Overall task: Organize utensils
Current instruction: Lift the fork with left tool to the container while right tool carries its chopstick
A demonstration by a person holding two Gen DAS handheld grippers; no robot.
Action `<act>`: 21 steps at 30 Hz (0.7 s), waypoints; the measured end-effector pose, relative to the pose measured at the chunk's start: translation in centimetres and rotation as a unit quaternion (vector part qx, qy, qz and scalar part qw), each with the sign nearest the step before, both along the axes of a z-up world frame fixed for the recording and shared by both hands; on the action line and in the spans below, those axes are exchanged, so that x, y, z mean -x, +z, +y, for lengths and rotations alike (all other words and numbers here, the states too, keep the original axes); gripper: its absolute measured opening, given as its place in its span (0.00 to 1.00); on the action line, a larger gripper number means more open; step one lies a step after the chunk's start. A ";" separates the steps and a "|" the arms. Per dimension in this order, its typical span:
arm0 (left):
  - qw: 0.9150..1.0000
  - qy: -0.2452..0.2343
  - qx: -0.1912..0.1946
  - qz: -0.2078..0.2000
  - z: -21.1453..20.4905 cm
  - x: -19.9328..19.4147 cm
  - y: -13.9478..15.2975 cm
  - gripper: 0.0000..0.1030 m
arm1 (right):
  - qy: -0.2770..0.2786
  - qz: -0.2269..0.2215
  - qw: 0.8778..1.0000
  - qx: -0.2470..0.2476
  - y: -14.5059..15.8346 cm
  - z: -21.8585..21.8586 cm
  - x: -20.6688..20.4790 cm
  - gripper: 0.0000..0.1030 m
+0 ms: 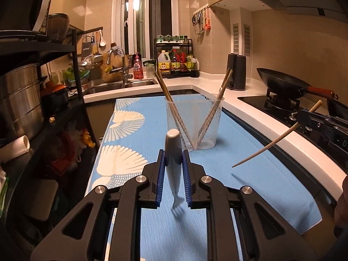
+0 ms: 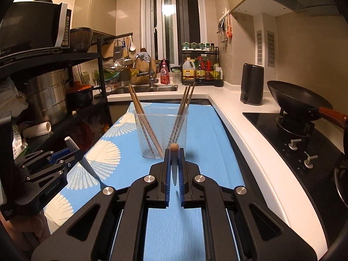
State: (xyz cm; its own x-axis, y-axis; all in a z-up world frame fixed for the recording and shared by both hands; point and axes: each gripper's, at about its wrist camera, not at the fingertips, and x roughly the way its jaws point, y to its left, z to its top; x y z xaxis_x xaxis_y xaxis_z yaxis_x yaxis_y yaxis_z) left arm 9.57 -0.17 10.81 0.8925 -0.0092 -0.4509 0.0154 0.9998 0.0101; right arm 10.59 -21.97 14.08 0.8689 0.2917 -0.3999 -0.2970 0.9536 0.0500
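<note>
Left claw: left gripper (image 1: 173, 163) pinches a white plastic fork with a rounded handle (image 1: 174, 165) between its blue pads, handle end pointing away, tines hanging below and behind the pads.
Right claw: right gripper (image 2: 174, 169) is pressed tight on a slim tan wooden chopstick (image 2: 174, 163); seen end-on, its blunt end pokes out just past the fingertips.
Fork handling: likely light, stiff and smooth, so it could swivel in the pads; the grip sits near mid-handle, a sensible place.
Chopstick handling: light, rigid, thin and round, prone to rolling or pivoting; in the left wrist view it is held nearer its thick end, the long tapered part slanting down toward the cloth.
Below both claws: blue cloth with white fan pattern (image 1: 250, 174), neither utensil touching it.
Ahead of both claws: clear plastic cup (image 2: 162, 134) standing upright on the cloth, holding chopsticks leaning to both sides.
Cup handling: probably light and easy to tip if a utensil knocks its rim.
</note>
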 end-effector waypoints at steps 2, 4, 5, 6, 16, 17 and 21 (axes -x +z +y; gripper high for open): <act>1.000 -0.007 0.017 0.016 0.7 -1.1 1.2 0.15 | 0.015 0.014 1.000 -0.003 1.3 0.3 -1.2 0.06; 0.999 -0.013 0.040 0.030 1.7 -2.4 2.6 0.15 | 0.020 0.019 1.000 -0.006 2.9 0.3 -2.4 0.06; 0.998 -0.016 0.047 0.034 2.0 -3.0 3.2 0.15 | 0.025 0.023 0.999 -0.007 3.7 0.3 -2.9 0.06; 0.998 -0.021 0.055 0.039 2.4 -3.8 4.0 0.15 | 0.033 0.026 0.999 -0.010 4.7 0.2 -3.6 0.06; 0.991 -0.076 0.110 0.028 3.2 -11.6 12.7 0.14 | 0.068 0.045 0.997 -0.016 13.0 1.3 -10.4 0.06; 0.990 -0.082 0.111 0.021 3.0 -12.3 13.6 0.14 | 0.069 0.039 0.997 -0.015 13.8 1.4 -11.0 0.06; 0.991 -0.088 0.102 -0.001 2.0 -15.4 15.6 0.14 | 0.069 0.018 0.997 -0.017 16.3 2.2 -13.5 0.06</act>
State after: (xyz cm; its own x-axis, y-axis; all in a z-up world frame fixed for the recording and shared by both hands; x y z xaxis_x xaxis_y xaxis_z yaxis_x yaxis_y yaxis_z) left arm 24.92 1.85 26.42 0.8702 -0.2549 -0.4216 0.1890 0.9630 -0.1922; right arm 24.12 -19.79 30.40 0.8053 0.4208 -0.4176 -0.4219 0.9017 0.0950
